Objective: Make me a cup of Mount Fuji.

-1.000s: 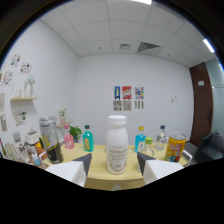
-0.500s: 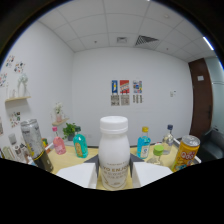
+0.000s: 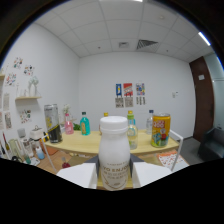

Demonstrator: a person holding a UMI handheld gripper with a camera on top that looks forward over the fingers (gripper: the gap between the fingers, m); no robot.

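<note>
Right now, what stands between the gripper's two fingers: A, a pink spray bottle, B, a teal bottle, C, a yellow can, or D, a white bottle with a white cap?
D: the white bottle stands between the fingers of the gripper, while the other drinks sit beyond it on the table.

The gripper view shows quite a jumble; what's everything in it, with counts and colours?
Milk bottle: one, white, between the fingers, nearest the camera.
Table: one, light wood, beyond the bottle.
Can: one, yellow and red, on the table.
Teal bottle: one, on the table.
Pink bottle: one, beside the teal one.
Metal tin: one, silver, at the table's end.
Posters: three, colourful, on the far wall.
Door: one, dark brown.
Gripper: fingers white, either side of the milk bottle.
</note>
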